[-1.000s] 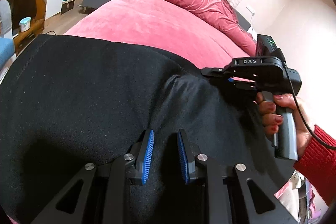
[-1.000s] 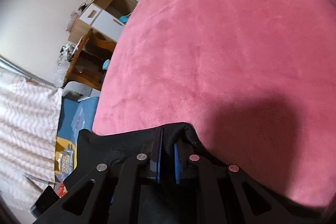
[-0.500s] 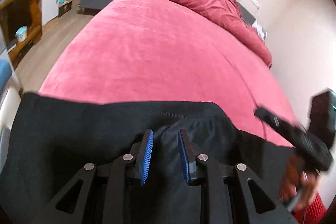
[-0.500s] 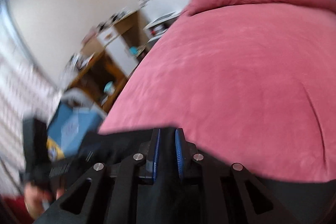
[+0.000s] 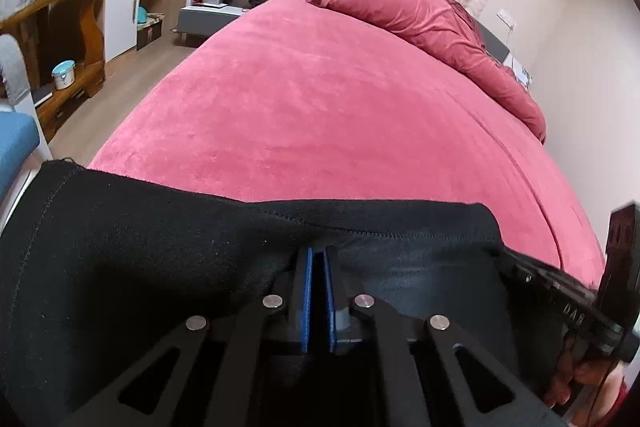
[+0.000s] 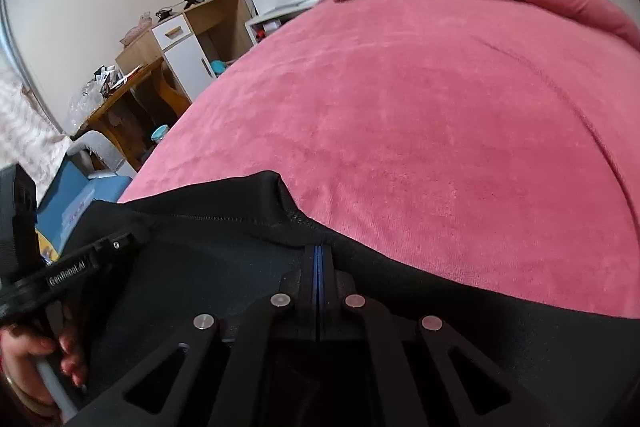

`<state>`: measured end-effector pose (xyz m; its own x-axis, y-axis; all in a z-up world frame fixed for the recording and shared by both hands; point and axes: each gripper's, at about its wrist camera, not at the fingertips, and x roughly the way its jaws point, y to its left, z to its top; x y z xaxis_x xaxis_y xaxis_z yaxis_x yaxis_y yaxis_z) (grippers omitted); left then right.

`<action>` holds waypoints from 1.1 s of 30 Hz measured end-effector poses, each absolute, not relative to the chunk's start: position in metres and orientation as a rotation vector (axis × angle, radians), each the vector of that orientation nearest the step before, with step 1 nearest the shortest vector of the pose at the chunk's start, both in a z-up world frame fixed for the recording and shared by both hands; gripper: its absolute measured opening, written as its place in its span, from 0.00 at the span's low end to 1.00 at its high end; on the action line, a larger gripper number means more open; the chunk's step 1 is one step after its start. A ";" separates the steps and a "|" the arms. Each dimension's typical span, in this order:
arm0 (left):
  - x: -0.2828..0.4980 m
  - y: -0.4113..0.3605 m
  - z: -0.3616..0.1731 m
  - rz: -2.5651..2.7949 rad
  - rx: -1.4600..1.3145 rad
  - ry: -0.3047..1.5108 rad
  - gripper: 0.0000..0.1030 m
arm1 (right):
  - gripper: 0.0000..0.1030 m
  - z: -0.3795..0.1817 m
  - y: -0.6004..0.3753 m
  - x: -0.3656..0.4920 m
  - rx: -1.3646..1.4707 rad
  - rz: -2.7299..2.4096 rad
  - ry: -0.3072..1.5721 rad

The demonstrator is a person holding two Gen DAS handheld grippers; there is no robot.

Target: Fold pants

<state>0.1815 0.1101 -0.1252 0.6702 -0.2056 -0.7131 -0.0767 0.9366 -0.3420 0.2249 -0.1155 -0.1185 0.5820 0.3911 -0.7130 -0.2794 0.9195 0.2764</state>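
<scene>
I have the black pants [image 5: 160,247] stretched along the near edge of the bed [image 5: 340,115], their stitched hem running left to right just ahead of my tongs. My left tongs [image 5: 318,291] sit narrow, blue pads pinching the cloth just behind that hem. My right tongs [image 6: 318,275] are pressed nearly flat together on the same hem, where the fabric peaks into a corner to their left. In the left view the right tongs reach in at the far right edge. Beyond the hem the pink bedspread lies open all the way to the rumpled duvet [image 5: 420,15] at the far end. Left of the bed stand a wooden desk [image 5: 60,23] and a white nightstand [image 5: 224,3].
</scene>
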 end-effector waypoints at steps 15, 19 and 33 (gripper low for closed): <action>0.139 0.071 -0.087 -0.163 -0.260 0.821 0.20 | 0.04 -0.080 -0.168 0.155 0.133 0.260 0.866; 0.132 0.042 -0.093 -0.227 -0.271 0.858 0.21 | 0.05 -0.082 -0.200 0.131 0.154 0.163 0.897; 0.128 0.009 -0.110 -0.177 -0.117 0.921 0.21 | 0.10 -0.107 -0.277 0.111 0.385 0.019 0.889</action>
<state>0.1282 0.0089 -0.1104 0.5923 -0.2017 -0.7801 0.1020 0.9791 -0.1757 0.1114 -0.2771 -0.1072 0.6346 0.1749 -0.7528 0.1418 0.9312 0.3359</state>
